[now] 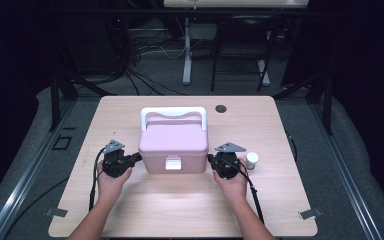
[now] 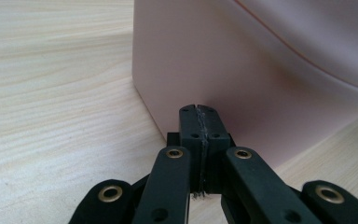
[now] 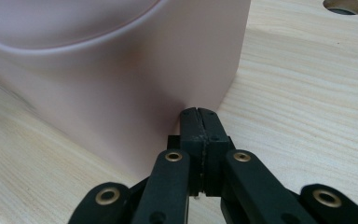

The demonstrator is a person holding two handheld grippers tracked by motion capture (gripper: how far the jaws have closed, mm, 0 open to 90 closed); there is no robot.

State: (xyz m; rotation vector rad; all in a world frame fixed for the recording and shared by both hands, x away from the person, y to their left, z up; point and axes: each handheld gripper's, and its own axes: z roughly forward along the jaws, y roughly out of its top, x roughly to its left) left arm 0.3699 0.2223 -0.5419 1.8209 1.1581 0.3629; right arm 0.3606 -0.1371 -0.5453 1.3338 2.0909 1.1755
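A pink box (image 1: 172,142) with a white handle (image 1: 173,113) sits mid-table (image 1: 130,210), lid down. The left gripper (image 1: 136,158) presses its tips to the box's side at nine o'clock, jaws fully together, gripping nothing. The right gripper (image 1: 212,159) does likewise at three o'clock, jaws together, empty. A small white bottle (image 1: 252,160) stands just beyond the right hand (image 1: 232,181).

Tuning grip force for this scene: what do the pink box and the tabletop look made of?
Pink box: looks like moulded plastic, smooth satin finish; soft sheen, rounded corners and a lid seam show in both gripper views. Its white handle and front latch look plastic too.
Tabletop: pale wood-grain surface, matt; probably laminate or veneer, can't tell which.
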